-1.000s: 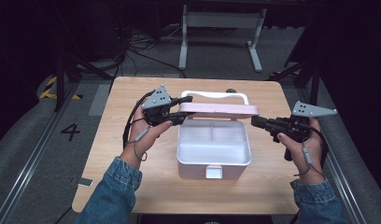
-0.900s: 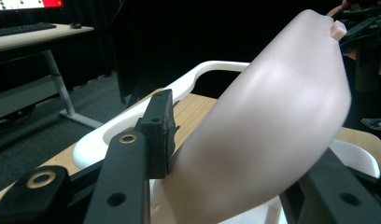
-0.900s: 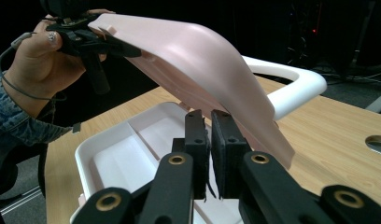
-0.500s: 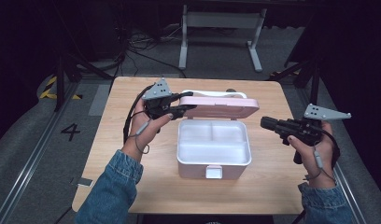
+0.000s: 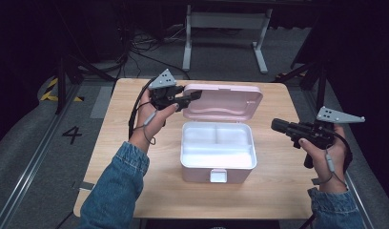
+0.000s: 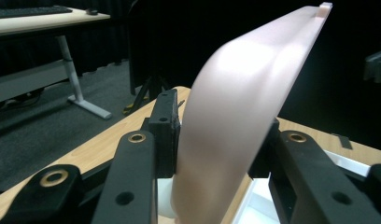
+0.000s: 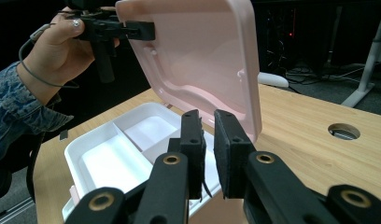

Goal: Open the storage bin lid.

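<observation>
1. The pink lid (image 5: pixel 224 101) of the box stands raised, tilted back from the hinge at the 12 o'clock edge of the white box (image 5: pixel 218 151), its inner face turned towards the person.
2. The box sits at the middle of the desk (image 5: pixel 278 191), open, with a divider across its white compartments and a latch tab on the 6 o'clock wall.
3. The left hand-held gripper (image 5: pixel 195 97) clamps the lid's corner at about 10 o'clock from the box; in the left gripper view the lid's edge (image 6: pixel 235 116) sits between the jaws, both pads against it, and the jaws have just been closing onto it.
4. The right hand-held gripper (image 5: pixel 274 125) hovers at 3 o'clock from the box, apart from it, pointing towards it; its jaws (image 7: pixel 208 151) stand nearly closed with a narrow gap and nothing between them.
5. In the right gripper view a round cable hole (image 7: pixel 343 131) shows in the desk top.
6. Beyond the desk at 12 o'clock a white frame (image 5: pixel 225 28) stands on the floor.
</observation>
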The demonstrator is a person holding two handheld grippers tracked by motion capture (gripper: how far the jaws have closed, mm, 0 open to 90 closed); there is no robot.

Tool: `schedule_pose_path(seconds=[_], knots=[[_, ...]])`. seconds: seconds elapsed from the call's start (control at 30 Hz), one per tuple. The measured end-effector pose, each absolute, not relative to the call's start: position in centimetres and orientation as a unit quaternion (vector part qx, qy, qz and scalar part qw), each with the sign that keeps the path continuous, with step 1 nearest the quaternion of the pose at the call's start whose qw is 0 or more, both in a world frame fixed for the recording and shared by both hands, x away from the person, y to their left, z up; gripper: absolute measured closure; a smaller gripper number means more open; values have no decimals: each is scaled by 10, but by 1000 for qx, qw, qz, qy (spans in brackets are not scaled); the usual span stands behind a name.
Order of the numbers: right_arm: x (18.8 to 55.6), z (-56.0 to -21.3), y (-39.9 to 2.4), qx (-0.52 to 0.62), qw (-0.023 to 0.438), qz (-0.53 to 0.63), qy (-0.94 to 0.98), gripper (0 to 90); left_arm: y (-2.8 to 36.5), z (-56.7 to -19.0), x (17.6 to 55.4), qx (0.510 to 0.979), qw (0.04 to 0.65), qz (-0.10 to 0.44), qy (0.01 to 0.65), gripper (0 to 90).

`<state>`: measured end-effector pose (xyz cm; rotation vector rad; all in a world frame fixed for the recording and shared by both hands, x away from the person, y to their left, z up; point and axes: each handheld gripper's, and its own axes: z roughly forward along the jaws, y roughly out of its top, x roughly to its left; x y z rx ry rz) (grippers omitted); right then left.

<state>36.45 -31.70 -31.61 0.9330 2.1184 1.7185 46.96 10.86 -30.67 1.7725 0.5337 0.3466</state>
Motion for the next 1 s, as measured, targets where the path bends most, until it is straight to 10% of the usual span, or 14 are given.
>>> schedule_pose_path(seconds=[1.0], knots=[[372,-328,-326,341,111,581,730,788,102,-329,529,762,576,128,267,563]])
